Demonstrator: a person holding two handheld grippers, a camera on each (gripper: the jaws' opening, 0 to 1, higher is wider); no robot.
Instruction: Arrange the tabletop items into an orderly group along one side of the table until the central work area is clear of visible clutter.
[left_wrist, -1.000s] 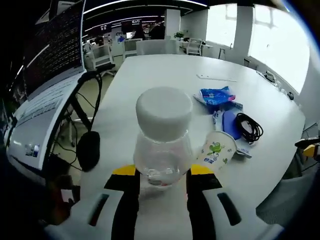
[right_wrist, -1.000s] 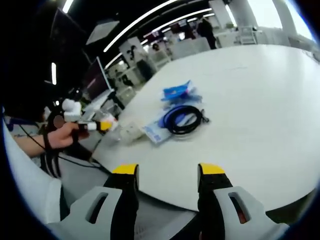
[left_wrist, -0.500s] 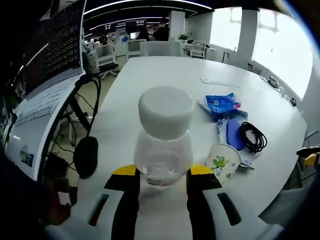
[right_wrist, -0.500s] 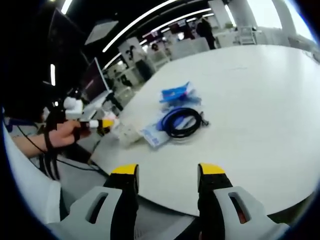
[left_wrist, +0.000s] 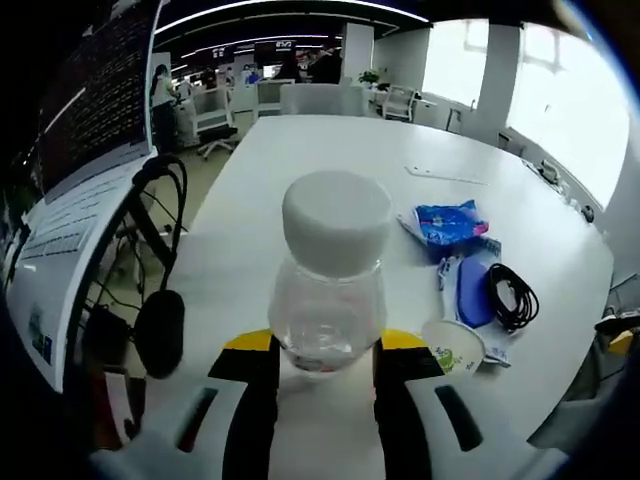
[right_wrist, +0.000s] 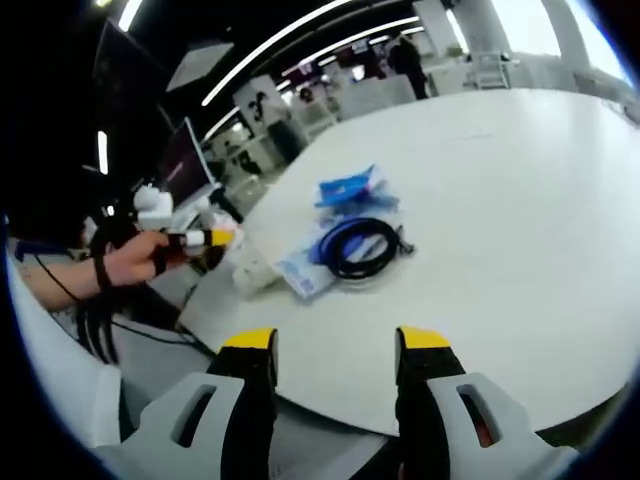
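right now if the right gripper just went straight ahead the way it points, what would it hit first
Probably nothing close: ahead of the open right gripper lies bare white table. The coiled black cable on the blue flat pouch sits further on, about in line; depth is hard to judge, so it might pass above it.

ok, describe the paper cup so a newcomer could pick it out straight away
On the white table, find the cluster by the near edge: blue packet, blue pad, black cable. The cup lies tipped on its side nearest the edge, beside the bottle in the left tongs. It alone is white with green cartoon print.
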